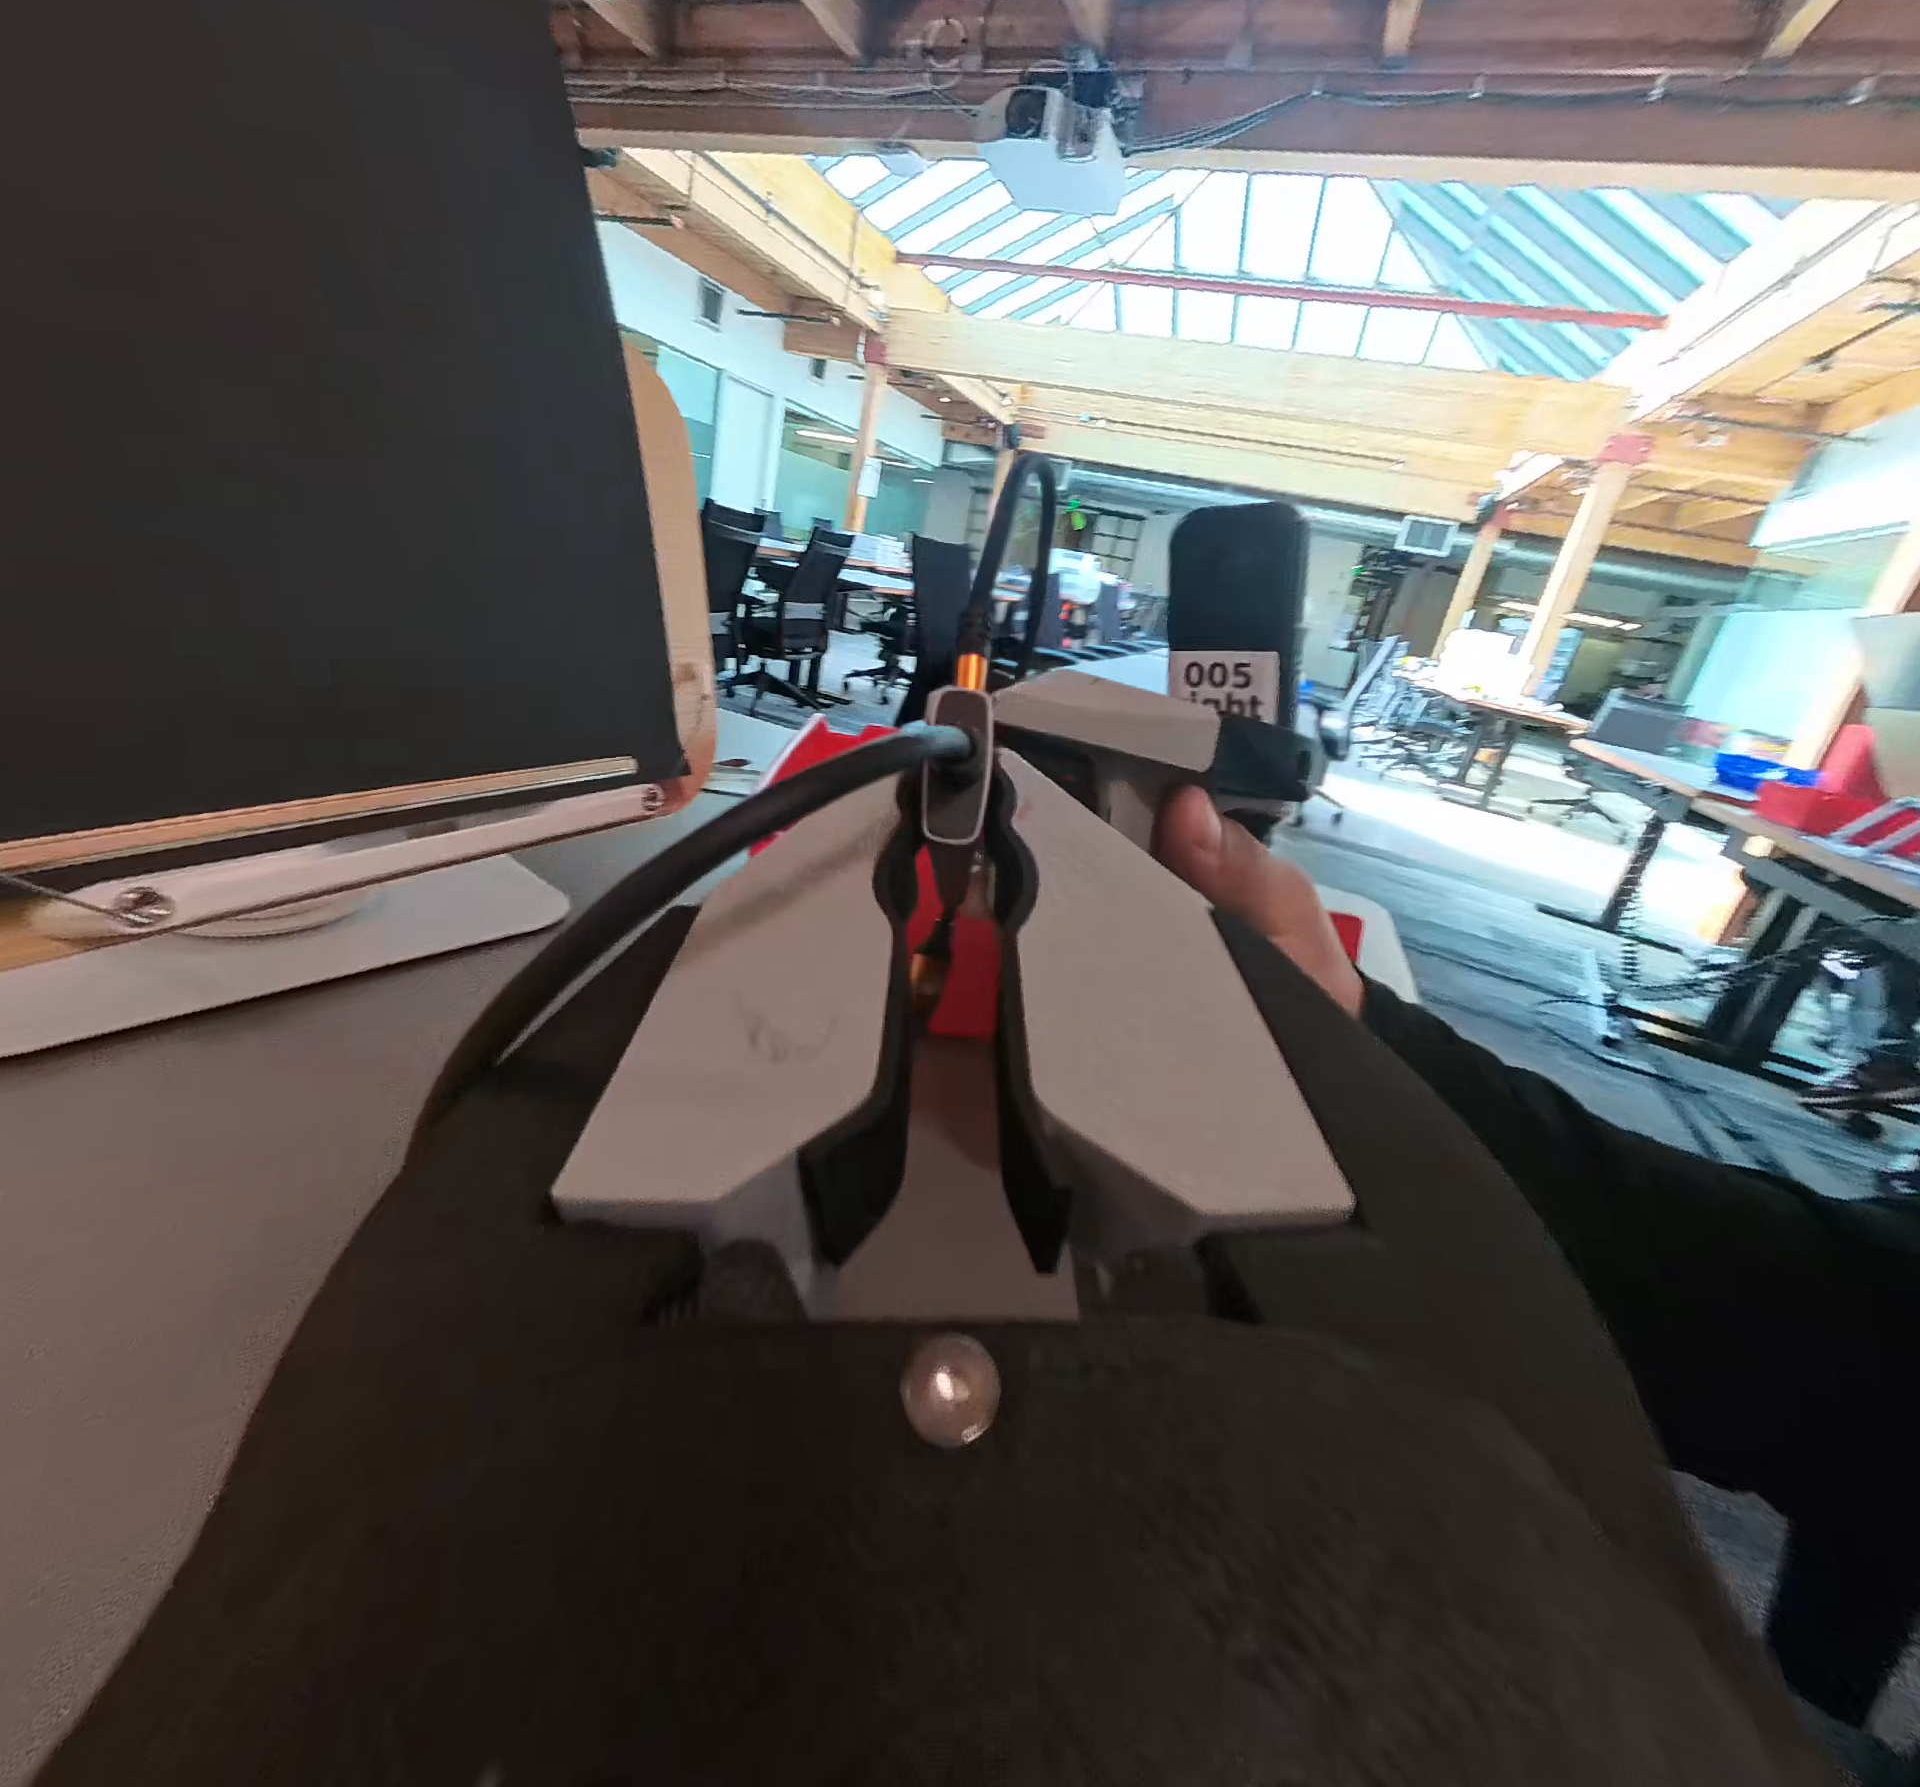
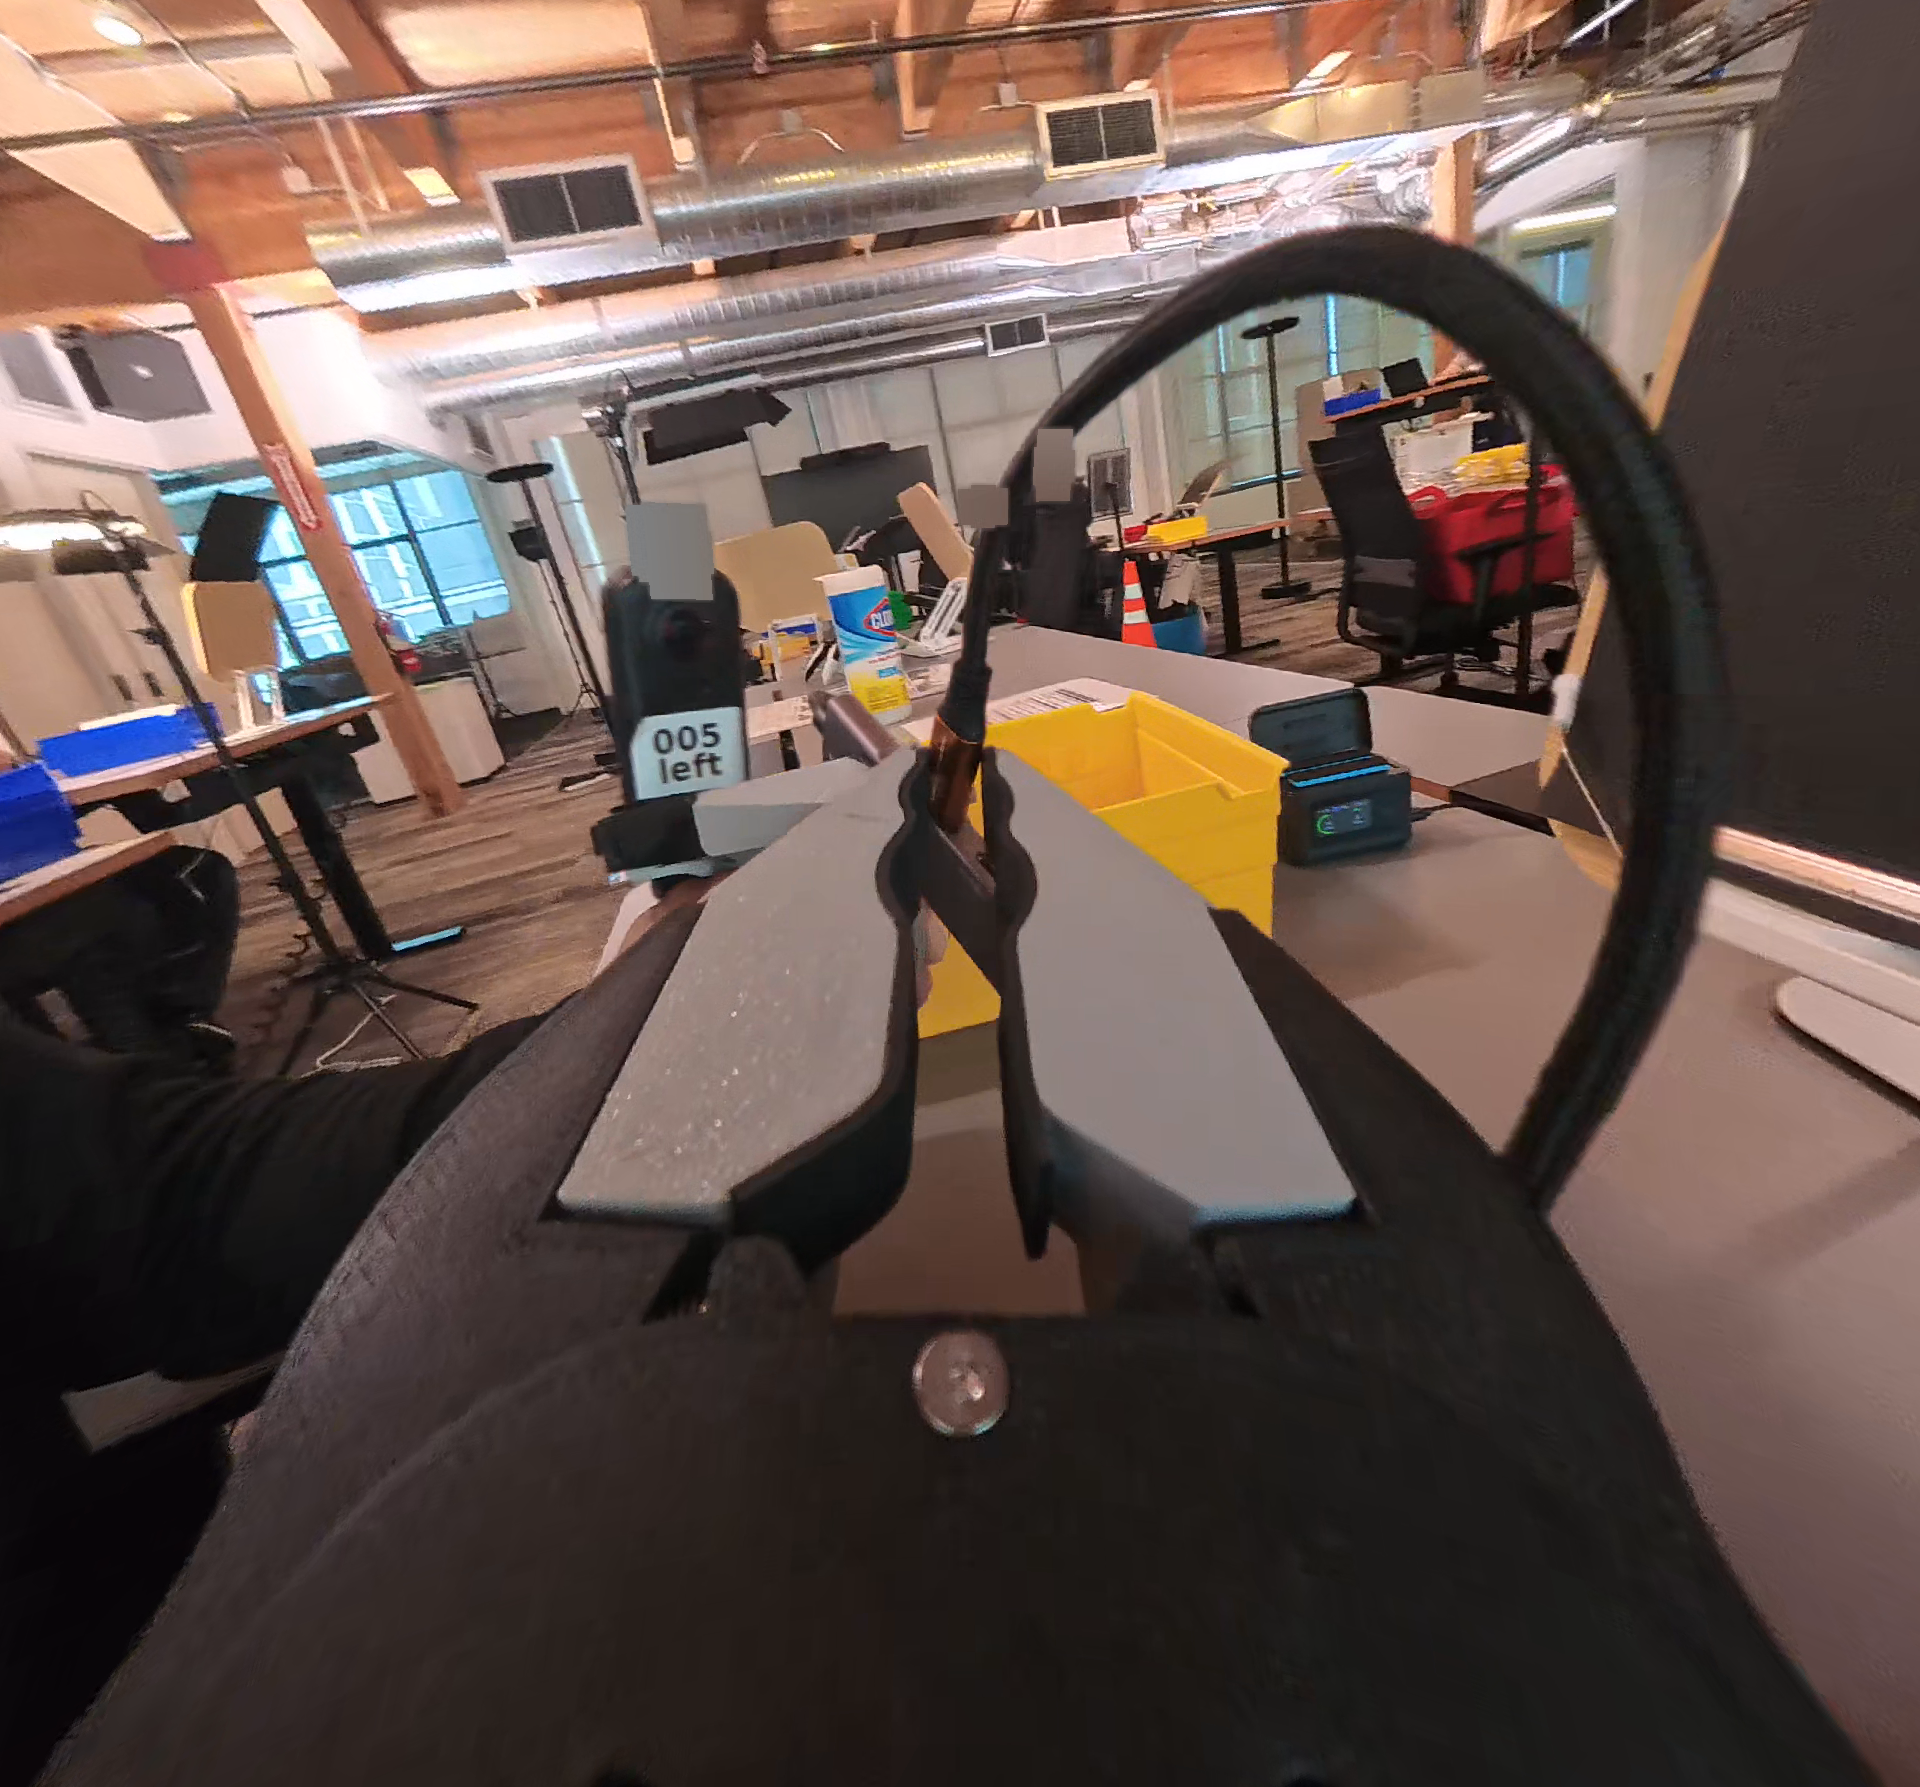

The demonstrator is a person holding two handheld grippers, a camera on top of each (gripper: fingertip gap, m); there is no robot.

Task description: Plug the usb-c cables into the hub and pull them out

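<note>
Hub (image 1: 951, 781), a slim dark-grey bar, is pinched upright in the left claw (image 1: 954, 838) above the grey tabletop (image 1: 208, 1166). The right claw (image 2: 958, 828) grips a copper-collared plug (image 2: 954, 766); its braided black cable (image 2: 1621, 698) arcs freely overhead beside a yellow bin (image 2: 1174, 802).

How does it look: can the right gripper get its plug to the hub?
Likely yes: the left gripper holds the hub aloft, the plug in the right gripper sits right at its upper end, nothing between. Seated or not, unclear.
</note>
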